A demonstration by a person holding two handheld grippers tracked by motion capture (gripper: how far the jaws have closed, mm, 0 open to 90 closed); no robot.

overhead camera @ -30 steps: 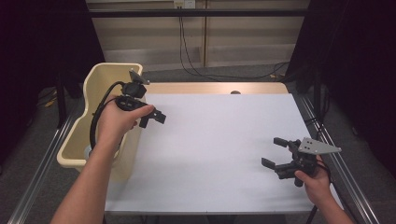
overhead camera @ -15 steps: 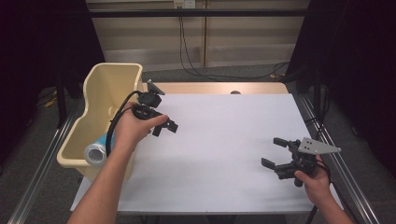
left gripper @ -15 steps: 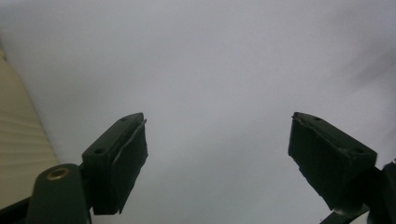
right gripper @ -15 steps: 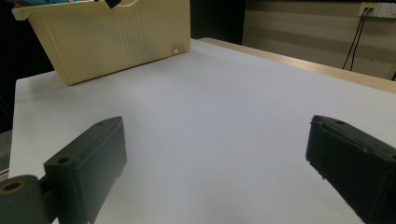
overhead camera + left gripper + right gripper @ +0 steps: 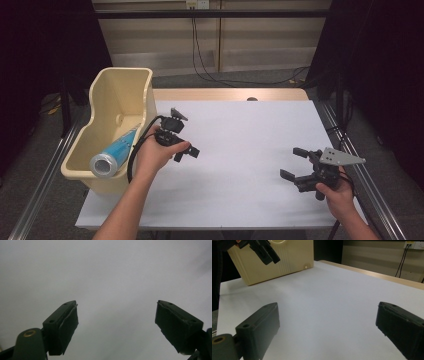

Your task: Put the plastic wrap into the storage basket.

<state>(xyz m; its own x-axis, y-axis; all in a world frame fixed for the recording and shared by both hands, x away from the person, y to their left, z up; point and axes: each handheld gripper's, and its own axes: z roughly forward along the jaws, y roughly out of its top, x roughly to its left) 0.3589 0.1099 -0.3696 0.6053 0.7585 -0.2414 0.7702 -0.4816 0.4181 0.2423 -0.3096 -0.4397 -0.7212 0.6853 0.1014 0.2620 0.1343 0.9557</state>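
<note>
One blue can (image 5: 114,153); one cream bin (image 5: 120,95); two tools; one white table (image 5: 250,145).

On the white table top (image 5: 240,150), the left gripper (image 5: 186,152) is held just to the right of a cream plastic tub (image 5: 107,95) that stands at the left edge. Its jaws are apart with nothing between them; they have just been opening. Inside the tub lies a light blue metal can (image 5: 114,152) on its side, the silver end toward the person. The right gripper (image 5: 295,164) is near the right edge, well apart from the tub, jaws wide and empty, the grey three-cornered plate on top.
</note>
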